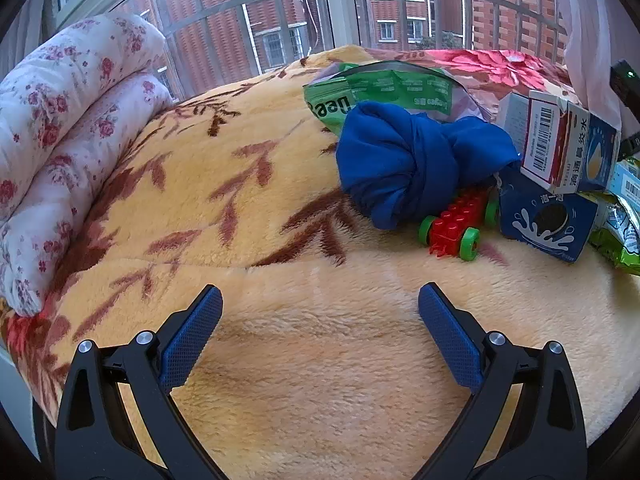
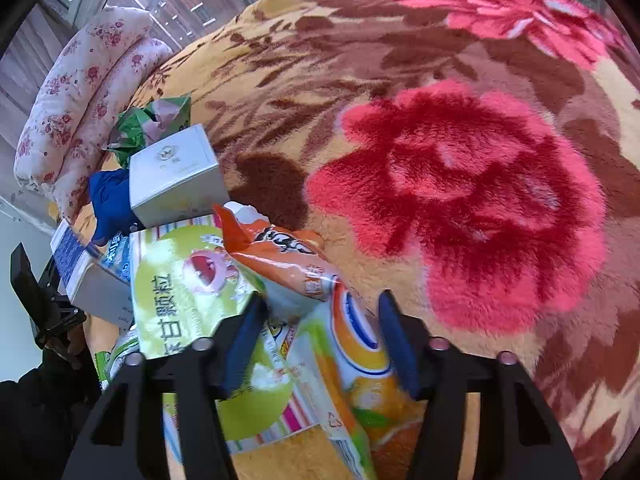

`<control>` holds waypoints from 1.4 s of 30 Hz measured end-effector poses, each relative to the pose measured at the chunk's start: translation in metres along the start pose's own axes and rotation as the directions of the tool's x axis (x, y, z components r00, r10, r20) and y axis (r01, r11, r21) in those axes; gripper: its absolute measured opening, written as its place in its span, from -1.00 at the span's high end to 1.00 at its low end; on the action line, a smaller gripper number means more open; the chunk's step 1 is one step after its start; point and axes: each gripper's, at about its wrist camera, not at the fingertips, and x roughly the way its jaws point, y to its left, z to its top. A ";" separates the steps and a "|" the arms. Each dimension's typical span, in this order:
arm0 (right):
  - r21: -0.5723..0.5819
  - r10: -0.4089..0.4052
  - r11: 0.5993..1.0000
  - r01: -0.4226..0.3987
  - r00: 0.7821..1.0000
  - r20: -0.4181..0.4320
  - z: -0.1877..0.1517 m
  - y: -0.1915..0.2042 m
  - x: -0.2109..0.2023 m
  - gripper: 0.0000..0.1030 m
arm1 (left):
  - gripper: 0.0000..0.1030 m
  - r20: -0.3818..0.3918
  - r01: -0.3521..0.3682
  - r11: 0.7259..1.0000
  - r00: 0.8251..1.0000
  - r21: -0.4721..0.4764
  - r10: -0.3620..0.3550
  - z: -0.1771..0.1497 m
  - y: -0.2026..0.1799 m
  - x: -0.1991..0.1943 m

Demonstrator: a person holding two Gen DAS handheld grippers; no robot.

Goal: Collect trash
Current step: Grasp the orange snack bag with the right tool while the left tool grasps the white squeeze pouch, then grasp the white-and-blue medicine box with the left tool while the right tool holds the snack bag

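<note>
Your left gripper point(image 1: 320, 308) is hovering with jaws wide apart over bare blanket point(image 1: 280, 184), nothing between them. Further right, your right gripper point(image 2: 320, 316) is closing on the orange snack bag point(image 2: 280, 256) in the wrapper pile; it's likely light, crinkly and slippery, so pinch a flat fold near the seam.

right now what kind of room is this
Most likely a bedroom: a plush floral blanket covers what looks like a bed, a rolled flowered quilt lies at one end, and a barred window faces brick flats.
</note>
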 end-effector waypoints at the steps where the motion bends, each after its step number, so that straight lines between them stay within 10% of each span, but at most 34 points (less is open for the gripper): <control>1: -0.010 -0.019 1.000 0.019 1.000 0.016 -0.003 0.005 -0.002 0.04 | -0.86 0.001 -0.001 1.000 1.000 -0.003 0.001 0.000 0.001 0.000; 7: -0.013 -0.136 0.990 0.140 0.977 0.162 -0.024 0.030 -0.030 0.09 | -0.86 0.015 -0.002 1.000 1.000 -0.018 0.003 -0.002 0.007 -0.006; 11: 0.107 -0.244 0.969 0.222 0.924 0.295 -0.051 0.052 -0.066 0.09 | -0.86 0.043 0.021 1.000 0.999 -0.008 -0.021 -0.004 0.007 -0.014; 19: 0.172 -0.185 0.978 0.119 0.877 0.443 -0.121 0.122 -0.090 0.09 | -0.86 0.085 0.207 0.969 0.972 0.138 -0.220 0.017 -0.009 -0.043; 32: 0.244 -0.205 0.967 0.078 0.806 0.555 -0.195 0.174 -0.074 0.08 | -0.86 0.039 0.526 0.716 0.793 0.458 -0.608 0.081 -0.045 -0.030; 42: 0.264 -0.220 0.961 0.080 0.797 0.563 -0.194 0.173 -0.066 0.08 | -0.86 -0.039 0.638 0.609 0.705 0.471 -0.708 0.096 -0.070 0.005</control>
